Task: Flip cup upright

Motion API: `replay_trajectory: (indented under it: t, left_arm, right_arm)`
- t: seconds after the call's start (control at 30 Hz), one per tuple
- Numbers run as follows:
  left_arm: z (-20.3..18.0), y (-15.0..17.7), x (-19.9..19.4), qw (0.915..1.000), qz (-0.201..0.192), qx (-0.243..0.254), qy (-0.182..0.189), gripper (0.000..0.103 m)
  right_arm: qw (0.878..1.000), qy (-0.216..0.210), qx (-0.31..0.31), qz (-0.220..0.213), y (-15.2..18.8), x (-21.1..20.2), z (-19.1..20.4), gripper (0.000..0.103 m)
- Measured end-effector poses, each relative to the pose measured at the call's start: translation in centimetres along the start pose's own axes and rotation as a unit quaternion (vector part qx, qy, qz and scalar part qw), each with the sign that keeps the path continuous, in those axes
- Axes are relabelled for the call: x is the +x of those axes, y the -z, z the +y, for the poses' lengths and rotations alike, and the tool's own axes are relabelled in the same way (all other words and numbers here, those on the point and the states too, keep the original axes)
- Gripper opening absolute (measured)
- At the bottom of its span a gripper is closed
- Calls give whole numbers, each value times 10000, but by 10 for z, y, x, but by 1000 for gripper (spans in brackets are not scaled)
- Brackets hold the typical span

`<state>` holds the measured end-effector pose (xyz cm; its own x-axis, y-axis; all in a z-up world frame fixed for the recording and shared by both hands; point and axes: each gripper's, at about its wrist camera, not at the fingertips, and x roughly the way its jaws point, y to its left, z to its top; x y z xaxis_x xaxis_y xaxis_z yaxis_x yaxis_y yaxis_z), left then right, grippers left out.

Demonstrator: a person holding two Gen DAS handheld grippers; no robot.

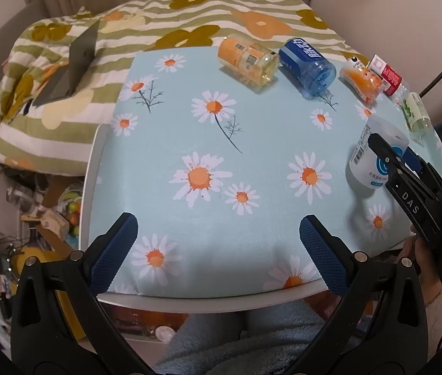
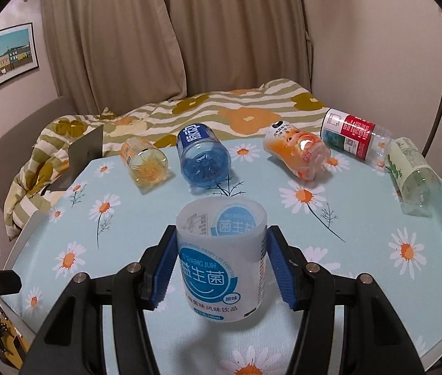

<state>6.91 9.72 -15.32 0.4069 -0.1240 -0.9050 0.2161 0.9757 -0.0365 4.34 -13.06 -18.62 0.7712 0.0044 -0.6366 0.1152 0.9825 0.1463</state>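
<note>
A white translucent cup (image 2: 221,259) with a blue label stands upright, open end up, between the blue pads of my right gripper (image 2: 219,268), which is shut on its sides. Whether the cup's base touches the daisy tablecloth (image 2: 361,250) I cannot tell. The cup also shows in the left wrist view (image 1: 374,156) at the right, with the right gripper (image 1: 386,153) on it. My left gripper (image 1: 218,250) is open and empty above the table's near edge.
Several cut bottle cups lie on their sides at the back of the table: a yellow one (image 2: 146,165), a blue one (image 2: 202,156), an orange one (image 2: 302,153), a red-labelled one (image 2: 352,137) and a green one (image 2: 411,175). A flowered quilt (image 2: 221,109) lies behind.
</note>
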Motion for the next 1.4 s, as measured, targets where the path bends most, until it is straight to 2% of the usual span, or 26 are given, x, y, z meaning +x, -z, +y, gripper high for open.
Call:
replay_trajectory:
  t: [0.37, 0.7, 1.0, 1.07, 1.1, 1.17, 1.2, 1.23, 1.4]
  left_arm:
    - [-11, 10, -2, 9998, -89, 185, 5, 103]
    - [-12, 15, -3, 9998, -83, 132, 103, 103]
    - [-11, 16, -3, 10000, -94, -18, 28, 103]
    - [-11, 17, -3, 9999, -92, -73, 3, 103]
    - [-11, 16, -3, 9999, -93, -103, -17, 103]
    - [-13, 16, -5, 9998, -109, -155, -49, 103]
    - [-14, 16, -7, 9997, -127, -193, -66, 103]
    - [-16, 16, -9, 9996, -166, -232, -83, 103]
    - [-27, 18, -23, 9985, -332, -389, -207, 103]
  right_arm:
    - [9998, -14, -115, -182, 16, -8, 2, 53]
    - [9996, -44, -263, -17, 28, -20, 2, 53]
    - [9990, -49, -438, 45, 28, -18, 7, 57]
    - [9989, -51, -462, 103, 26, -15, 7, 60]
    - [9987, -91, -466, 186, 26, -13, 7, 65]
    - [9986, -106, -459, 250, 24, -11, 6, 81]
    - [9985, -121, -459, 258, 24, -12, 6, 95]
    - [9984, -154, -468, 261, 23, -13, 5, 103]
    - [9970, -337, -605, 343, 12, -23, -1, 103]
